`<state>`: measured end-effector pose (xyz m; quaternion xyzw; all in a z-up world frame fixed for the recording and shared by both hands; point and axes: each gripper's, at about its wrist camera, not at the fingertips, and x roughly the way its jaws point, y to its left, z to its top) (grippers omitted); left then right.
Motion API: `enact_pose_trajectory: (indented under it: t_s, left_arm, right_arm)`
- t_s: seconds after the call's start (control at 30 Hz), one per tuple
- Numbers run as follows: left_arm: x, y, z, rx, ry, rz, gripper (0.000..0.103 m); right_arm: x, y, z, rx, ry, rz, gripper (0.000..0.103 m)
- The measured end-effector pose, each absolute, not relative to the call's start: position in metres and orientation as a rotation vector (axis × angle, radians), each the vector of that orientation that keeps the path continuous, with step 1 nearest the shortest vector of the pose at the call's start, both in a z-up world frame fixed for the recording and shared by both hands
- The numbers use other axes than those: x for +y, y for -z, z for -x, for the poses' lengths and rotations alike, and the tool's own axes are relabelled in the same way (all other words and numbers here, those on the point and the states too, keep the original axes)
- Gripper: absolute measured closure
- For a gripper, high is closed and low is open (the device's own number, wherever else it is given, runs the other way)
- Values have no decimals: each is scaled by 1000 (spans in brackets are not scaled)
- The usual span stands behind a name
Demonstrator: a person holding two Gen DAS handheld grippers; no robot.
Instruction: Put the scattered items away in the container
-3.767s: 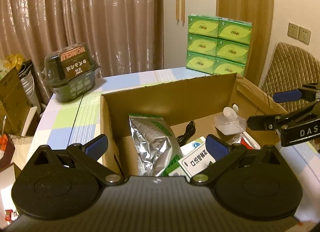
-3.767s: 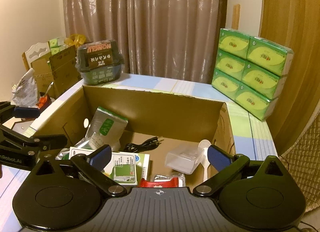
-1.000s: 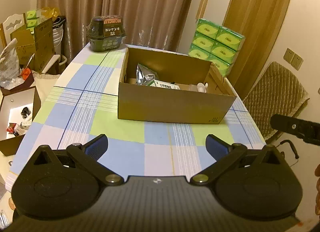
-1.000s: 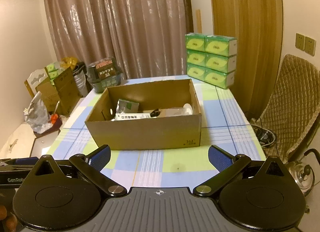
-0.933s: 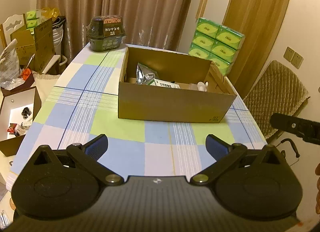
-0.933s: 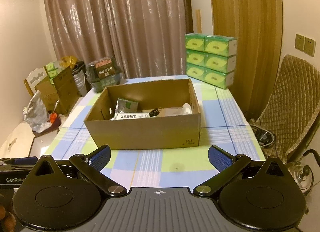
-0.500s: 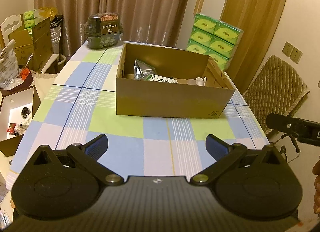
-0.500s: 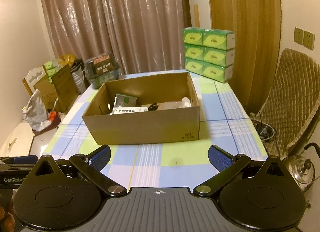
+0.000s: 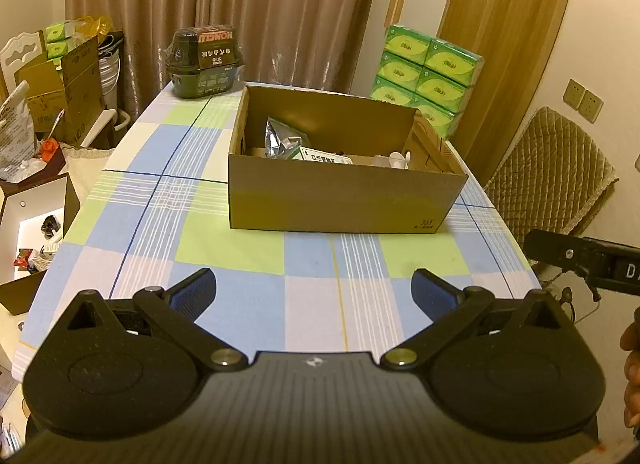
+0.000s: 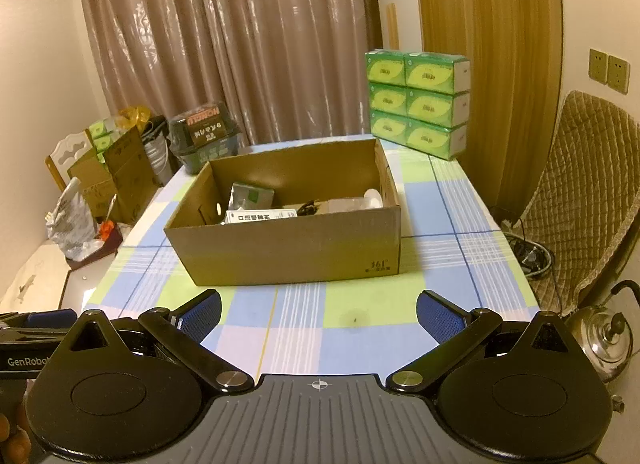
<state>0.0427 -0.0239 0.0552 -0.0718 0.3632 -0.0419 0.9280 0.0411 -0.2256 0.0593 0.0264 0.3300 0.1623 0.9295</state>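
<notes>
Grippers first: my left gripper (image 9: 313, 294) and right gripper (image 10: 318, 311) both hang over the near end of the checked tablecloth (image 9: 248, 248) with fingers spread wide and nothing between them. I'd guess they sit low and well apart from everything because there's nothing loose on the cloth to grab.

Further out, the cardboard box (image 10: 296, 252) sits mid-table, and that's where the items are: silver foil pouch (image 9: 282, 139) upright toward the left end, white medicine box (image 10: 260, 217) lying flat, black cable (image 10: 310, 206), white spoon (image 9: 400, 159) near the right wall. Looks pretty much done to me.

Annoying bit: the box's front wall hides the floor of it, so anything lying low in there I can't make out. At the far edge, a dark shrink-wrapped pack (image 9: 205, 61) and stacked green tissue packs (image 10: 418, 101); no idea if those count as scattered.
</notes>
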Motion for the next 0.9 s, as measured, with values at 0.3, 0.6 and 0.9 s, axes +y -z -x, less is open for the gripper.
enact_pose_trajectory:
  t_s: [0.3, 0.6, 0.9]
  left_arm:
    - [-25, -54, -41, 748, 91, 144, 1]
    - [-25, -52, -41, 748, 88, 142, 1]
    - [-24, -51, -41, 749, 87, 143, 1]
  right_arm:
    - [-225, -59, -41, 679, -333, -56, 2]
    - [-224, -59, -40, 682, -333, -55, 2]
    - [-224, -56, -40, 686, -330, -57, 2]
